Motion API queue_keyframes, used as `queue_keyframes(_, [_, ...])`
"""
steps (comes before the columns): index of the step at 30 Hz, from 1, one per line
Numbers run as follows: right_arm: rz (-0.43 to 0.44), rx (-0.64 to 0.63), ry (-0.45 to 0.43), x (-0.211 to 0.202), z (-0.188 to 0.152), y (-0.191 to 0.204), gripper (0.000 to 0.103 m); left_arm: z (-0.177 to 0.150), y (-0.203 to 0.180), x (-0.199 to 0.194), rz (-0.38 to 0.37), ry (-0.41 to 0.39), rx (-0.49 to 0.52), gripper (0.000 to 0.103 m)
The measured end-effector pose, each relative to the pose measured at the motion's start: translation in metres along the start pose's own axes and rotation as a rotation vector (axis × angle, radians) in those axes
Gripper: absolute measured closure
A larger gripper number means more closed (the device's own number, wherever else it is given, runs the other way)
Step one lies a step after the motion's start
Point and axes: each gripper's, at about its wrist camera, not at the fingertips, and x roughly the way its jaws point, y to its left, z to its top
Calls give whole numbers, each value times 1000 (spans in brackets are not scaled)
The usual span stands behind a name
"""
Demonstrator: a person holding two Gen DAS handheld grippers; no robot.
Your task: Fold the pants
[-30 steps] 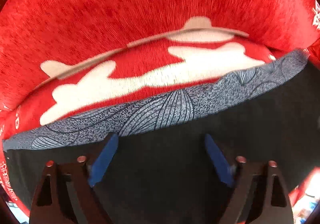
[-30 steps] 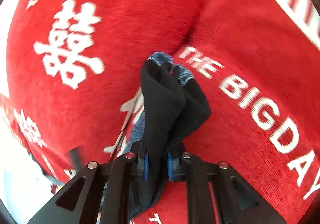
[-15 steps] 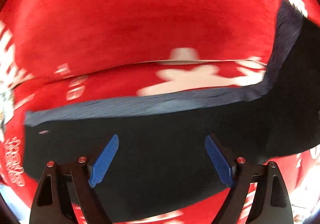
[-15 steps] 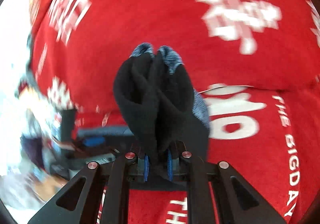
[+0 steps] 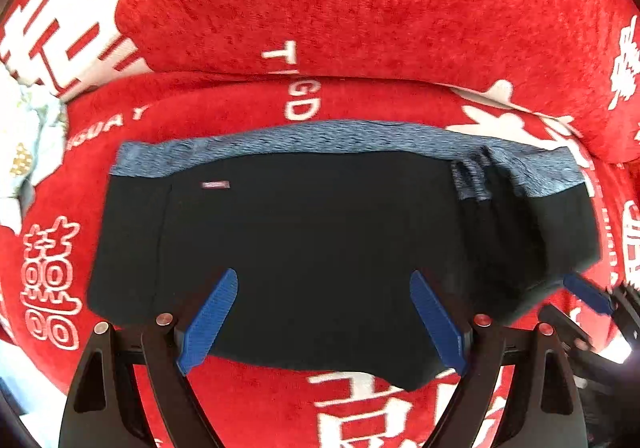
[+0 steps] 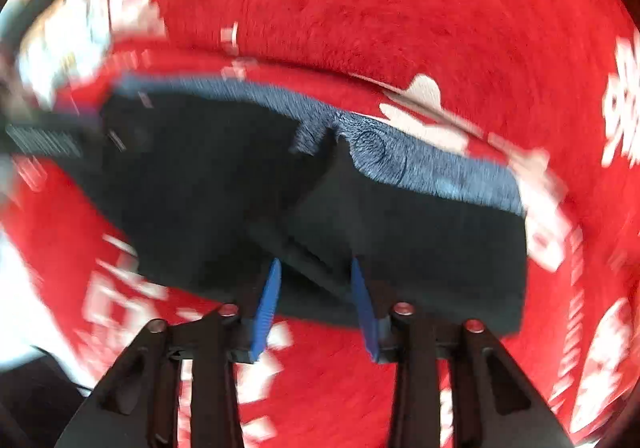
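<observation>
The black pants (image 5: pixel 320 224) with a blue-grey patterned waistband (image 5: pixel 320 138) lie folded in a wide flat rectangle on the red cover. My left gripper (image 5: pixel 323 275) hovers above their near edge, open wide, with nothing between its blue pads. At the right edge of that view shows a blue pad of my right gripper (image 5: pixel 588 294), by the pants' right corner. In the blurred right wrist view the pants (image 6: pixel 420 240) spread below my right gripper (image 6: pixel 314 268). Its jaws are opening, and a raised black fold runs up between the pads without being pinched.
The red plush cover (image 5: pixel 360 8) with white characters and lettering spans the seat and the cushion behind, with a seam just beyond the waistband. A pale crumpled cloth (image 5: pixel 24 152) lies at the left edge.
My right gripper held a bunched end of the pants and has now let go, so that end lies down flat. Both views swept sideways, and the left view now takes in the whole folded pants.
</observation>
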Motion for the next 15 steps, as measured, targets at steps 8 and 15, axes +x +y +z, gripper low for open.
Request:
queue_keyframes(8, [414, 862, 32, 33, -37, -108, 53, -14, -33, 56, -18, 104, 64, 13])
queue_keyframes(15, [505, 1039, -21, 52, -51, -119, 43, -21, -36, 56, -19, 100, 96, 13])
